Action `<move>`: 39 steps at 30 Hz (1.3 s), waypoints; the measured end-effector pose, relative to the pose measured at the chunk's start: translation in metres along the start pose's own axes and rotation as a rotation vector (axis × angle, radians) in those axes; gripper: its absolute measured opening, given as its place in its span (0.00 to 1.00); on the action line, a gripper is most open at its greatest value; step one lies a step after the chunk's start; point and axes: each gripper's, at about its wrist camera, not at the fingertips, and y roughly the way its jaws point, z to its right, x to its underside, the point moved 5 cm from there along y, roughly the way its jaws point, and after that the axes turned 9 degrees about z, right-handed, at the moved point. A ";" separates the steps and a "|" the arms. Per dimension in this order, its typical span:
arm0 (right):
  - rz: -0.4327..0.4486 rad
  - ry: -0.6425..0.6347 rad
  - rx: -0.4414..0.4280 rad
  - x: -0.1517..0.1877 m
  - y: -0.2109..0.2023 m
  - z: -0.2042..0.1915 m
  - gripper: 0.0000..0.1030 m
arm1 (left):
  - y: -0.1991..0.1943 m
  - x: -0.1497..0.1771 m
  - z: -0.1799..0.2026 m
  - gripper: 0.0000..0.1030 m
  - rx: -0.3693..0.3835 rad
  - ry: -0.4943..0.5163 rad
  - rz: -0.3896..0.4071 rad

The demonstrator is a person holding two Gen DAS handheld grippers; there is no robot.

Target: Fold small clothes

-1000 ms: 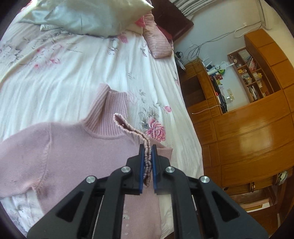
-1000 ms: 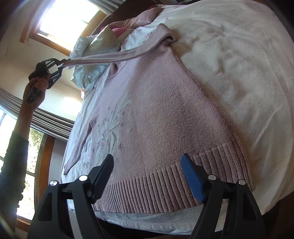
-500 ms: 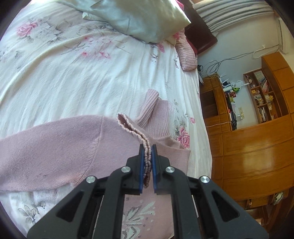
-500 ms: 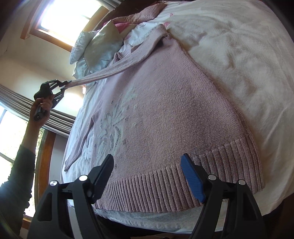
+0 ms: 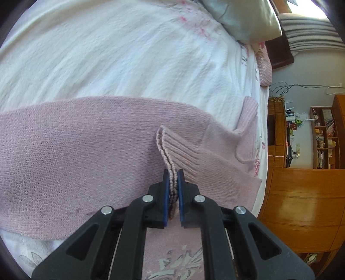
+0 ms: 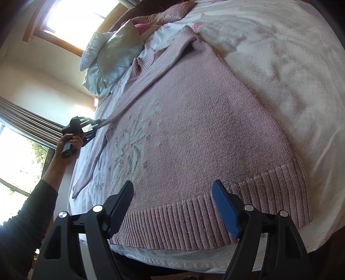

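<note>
Left wrist view: left gripper (image 5: 172,178) clenched on the ribbed cuff (image 5: 172,153) of a pink knit sweater (image 5: 75,155). Cuff edge pinched between the blue pads, standing up out of the jaws. Sleeve runs from the cuff back toward the shoulder, lying across the sweater body. Ribbed turtleneck collar (image 5: 248,116) visible at right, near the bed edge. Sweater lies on a white floral bedsheet (image 5: 107,53); a pale pillow (image 5: 243,19) at top right. Wooden cabinets (image 5: 301,193) and a bookshelf (image 5: 323,137) beyond the bed.

Right wrist view: right gripper (image 6: 172,204) released, jaws wide apart, holding nothing. It hovers just over the ribbed hem (image 6: 194,224) of the sweater; contact with the fabric cannot be told. Sweater body spread flat, front up, pale floral pattern (image 6: 133,137) on the chest. Right sleeve drawn diagonally across the chest to the left gripper (image 6: 94,127), gripped by the person's hand (image 6: 69,148), dark sleeve (image 6: 28,219) on the forearm. Other sleeve (image 6: 90,168) lies along the far side of the body on the sheet. Windows (image 6: 77,19) bright behind.
</note>
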 end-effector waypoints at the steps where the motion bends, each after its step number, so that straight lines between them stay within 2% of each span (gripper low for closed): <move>1: -0.001 0.001 0.000 0.000 0.000 0.000 0.74 | -0.005 -0.002 -0.004 0.09 -0.019 -0.007 0.031; 3: -0.002 0.005 -0.003 0.000 0.000 0.001 0.74 | -0.029 -0.011 -0.002 0.28 -0.025 -0.015 0.137; 5: -0.005 0.006 -0.009 0.000 0.002 0.002 0.74 | -0.050 -0.014 0.016 0.33 0.018 0.016 0.191; 7: -0.009 0.009 -0.017 0.001 0.006 0.000 0.74 | -0.053 -0.004 0.045 0.36 0.071 0.088 0.159; 10: -0.021 0.014 -0.030 0.003 0.013 -0.002 0.74 | -0.033 0.020 0.079 0.41 0.165 0.145 0.069; 12: -0.021 0.015 -0.041 0.004 0.014 -0.006 0.74 | -0.012 0.034 0.084 0.43 0.147 0.175 0.038; 16: -0.010 0.021 -0.045 0.005 0.008 -0.004 0.74 | 0.035 0.047 0.051 0.43 0.032 0.135 -0.015; 18: -0.012 0.030 -0.036 0.005 0.004 0.003 0.74 | 0.041 0.047 0.041 0.38 0.037 0.121 -0.008; 20: -0.010 0.034 -0.025 0.003 0.000 0.009 0.75 | 0.036 0.047 0.042 0.41 0.052 0.114 0.001; 22: -0.004 0.033 -0.019 0.001 -0.004 0.013 0.75 | 0.020 0.047 0.047 0.58 0.067 0.137 0.020; 23: 0.000 0.032 -0.017 0.001 -0.006 0.012 0.75 | 0.009 0.047 0.050 0.71 0.080 0.153 0.035; 26: 0.011 0.032 -0.029 0.000 -0.012 0.010 0.75 | -0.038 0.054 0.047 0.81 0.162 0.143 0.083; 28: 0.017 0.027 -0.046 0.001 -0.017 0.004 0.75 | -0.079 0.058 0.025 0.88 0.195 0.098 0.147; 31: 0.009 0.010 -0.067 0.009 -0.018 -0.009 0.75 | -0.143 0.062 -0.037 0.89 0.173 -0.010 0.247; 35: -0.014 -0.019 -0.084 0.019 -0.018 -0.027 0.76 | -0.231 0.070 -0.137 0.89 0.068 -0.124 0.391; 39: -0.023 -0.043 -0.091 0.026 -0.018 -0.043 0.76 | -0.315 0.064 -0.229 0.89 -0.059 -0.248 0.561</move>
